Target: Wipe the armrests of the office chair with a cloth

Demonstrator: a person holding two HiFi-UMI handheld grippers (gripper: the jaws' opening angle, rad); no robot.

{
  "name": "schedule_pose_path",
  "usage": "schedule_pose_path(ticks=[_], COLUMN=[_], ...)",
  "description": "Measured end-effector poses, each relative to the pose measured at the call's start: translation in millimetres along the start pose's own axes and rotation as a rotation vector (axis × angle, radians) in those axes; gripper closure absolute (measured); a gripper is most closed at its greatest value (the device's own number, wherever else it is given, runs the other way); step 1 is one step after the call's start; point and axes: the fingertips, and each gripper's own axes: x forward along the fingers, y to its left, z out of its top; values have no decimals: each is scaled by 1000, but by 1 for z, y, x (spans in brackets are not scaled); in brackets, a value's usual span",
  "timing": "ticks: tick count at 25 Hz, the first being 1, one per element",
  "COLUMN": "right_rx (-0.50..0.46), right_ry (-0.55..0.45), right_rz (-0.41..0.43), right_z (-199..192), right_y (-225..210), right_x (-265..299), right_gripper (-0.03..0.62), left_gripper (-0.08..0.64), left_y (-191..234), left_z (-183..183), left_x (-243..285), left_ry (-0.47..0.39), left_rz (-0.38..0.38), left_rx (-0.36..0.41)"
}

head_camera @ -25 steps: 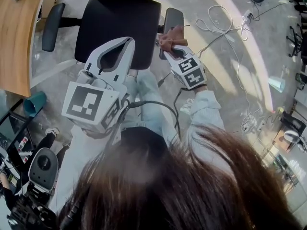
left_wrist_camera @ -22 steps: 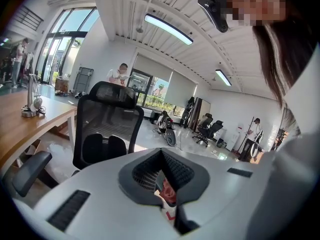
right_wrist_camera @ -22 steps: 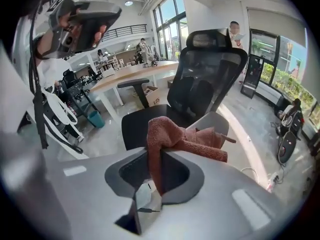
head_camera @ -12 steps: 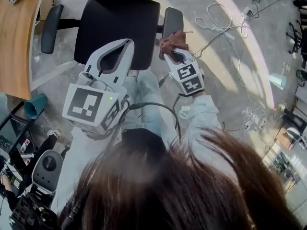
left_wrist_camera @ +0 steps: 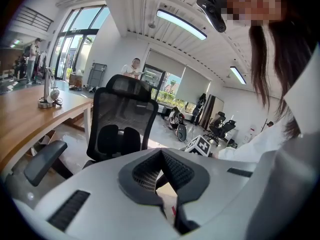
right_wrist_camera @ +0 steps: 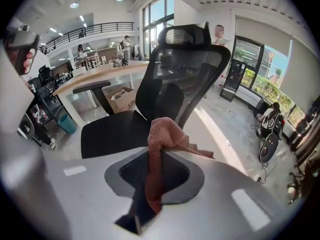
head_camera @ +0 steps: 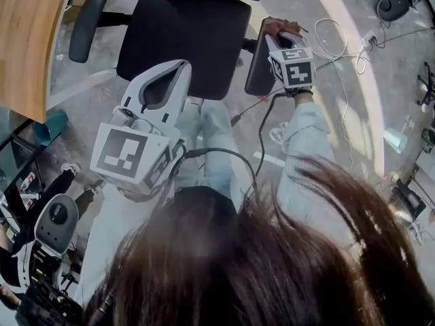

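Now the right hand-held gripper (head_camera: 284,38) is closed on the reddish cloth (right_wrist_camera: 161,134), pinching one fold, and it sits at the far end of the right armrest (head_camera: 258,66) of the office chair (head_camera: 183,39). The cloth looks soft, light and limp, so a grip on a bunched middle fold seems best, with the loose part pressed flat. The left hand-held gripper (head_camera: 182,65), closed and empty, hovers over the seat's near edge. The left armrest (head_camera: 87,26) is probably not yet wiped.

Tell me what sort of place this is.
Probably an open-plan office or shared workspace. A mesh-backed office chair stands beside a long wooden desk, strip lights run along the ceiling, and loose cables trail nearby.
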Motion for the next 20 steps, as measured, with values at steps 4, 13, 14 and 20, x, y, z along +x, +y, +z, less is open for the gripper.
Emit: schedule_pose_path(ticks=[4,13,14,20], right_rx=[35,-23,-33,-18], right_ry=[12,38,41,37], right_rz=[-32,14,25,82], right_z=[23,-1,-7,-44], right_y=[-27,8,16,74], right_x=[26,-2,-9,-46], right_gripper=[534,535,535,535], left_gripper=[557,557,557,557], left_y=[18,2,-1,-11], left_z=[-7,-3,-2,13], left_x=[-3,-11,-10,-7], left_ry=[16,-20,-21,-42], left_rz=[49,22,13,-30], left_rx=[-26,-16,-15,19])
